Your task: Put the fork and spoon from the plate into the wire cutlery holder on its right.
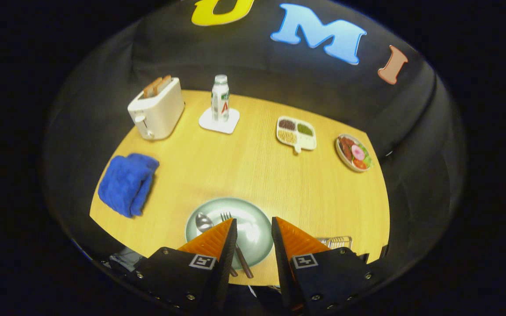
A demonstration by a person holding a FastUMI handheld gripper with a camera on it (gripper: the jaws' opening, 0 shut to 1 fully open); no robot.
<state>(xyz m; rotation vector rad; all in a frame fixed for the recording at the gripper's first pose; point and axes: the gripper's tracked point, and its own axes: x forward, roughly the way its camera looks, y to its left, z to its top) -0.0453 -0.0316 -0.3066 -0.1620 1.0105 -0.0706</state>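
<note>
The tongs [254, 226] hang wide open above the near edge of the counter [253, 171], gripping nothing, their orange fingers [211, 239] spread over a green plate [253, 219]. On the plate lie the fork [226, 217], its handle running back beside the left finger, and the spoon [202, 221] just left of it, while the wire holder [336, 241] peeks out right of the right finger. Farther off sit a blue cloth [128, 182] at the left, then a divided tray [296, 133] and a salad dish [353, 152] at the right, and farthest a toaster [156, 107] and a bottle [220, 98] on a coaster [219, 120]
</note>
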